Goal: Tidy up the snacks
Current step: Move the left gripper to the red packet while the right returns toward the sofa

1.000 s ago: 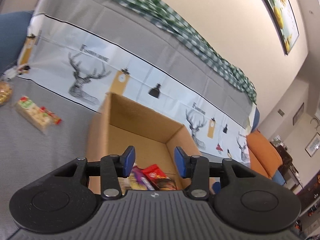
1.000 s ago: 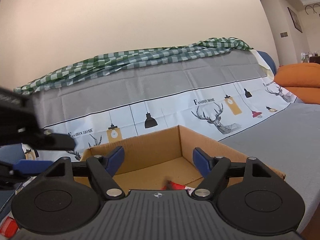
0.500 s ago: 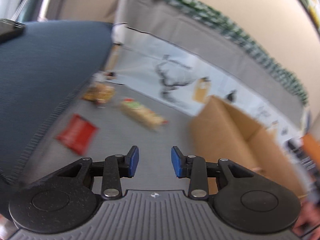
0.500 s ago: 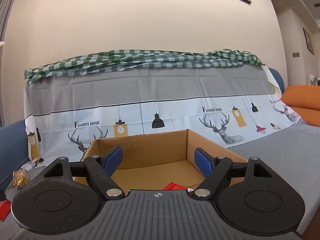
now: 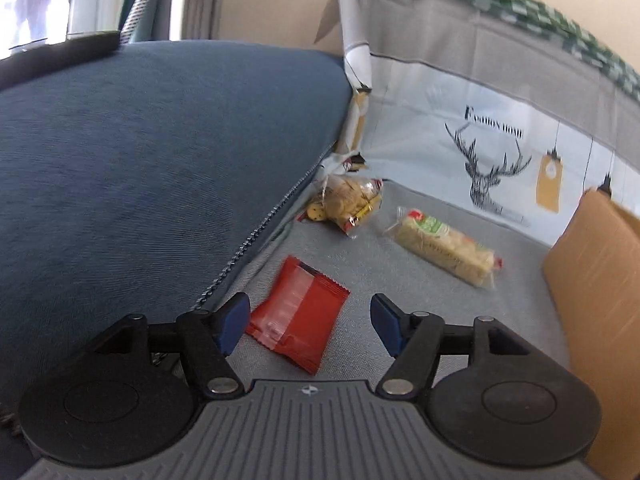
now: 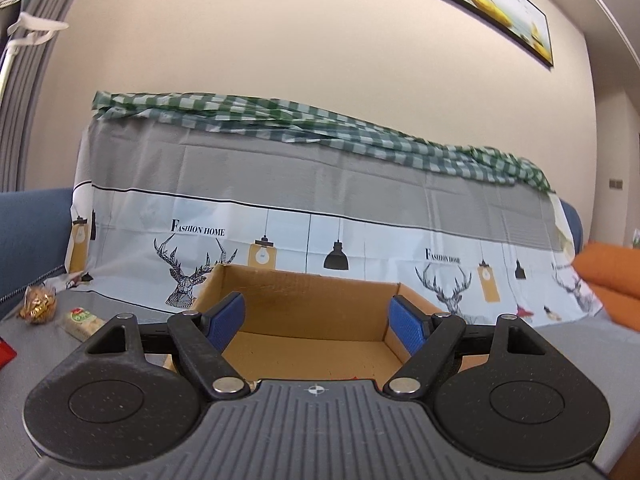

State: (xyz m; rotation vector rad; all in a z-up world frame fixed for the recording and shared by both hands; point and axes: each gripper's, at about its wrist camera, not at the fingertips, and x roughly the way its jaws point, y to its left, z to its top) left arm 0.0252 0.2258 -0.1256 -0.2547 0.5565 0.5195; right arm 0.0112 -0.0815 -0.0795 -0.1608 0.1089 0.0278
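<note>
A red snack packet [image 5: 298, 322] lies flat on the grey sofa seat, just ahead of my left gripper [image 5: 310, 322]. Its jaws are opening and stand either side of the packet without touching it. Farther back lie a long cracker pack [image 5: 446, 250] and a clear bag of golden snacks [image 5: 348, 202]. The cardboard box [image 5: 592, 280] stands at the right edge. My right gripper [image 6: 316, 322] is open and holds nothing, pointing level over the open cardboard box [image 6: 304, 292]. In the right wrist view the snack bag [image 6: 38, 304] and cracker pack [image 6: 82, 322] show at the left.
A blue sofa armrest [image 5: 152, 152] rises on the left, close beside the red packet. A printed cover with deer and lamps [image 6: 320, 240] drapes the backrest, under a green checked cloth [image 6: 320, 124]. An orange cushion [image 6: 612, 268] lies far right.
My left gripper has swung from over the box leftward and down to the loose snacks, and its jaws have widened around the red packet. My right gripper rolled slightly and stayed open over the box.
</note>
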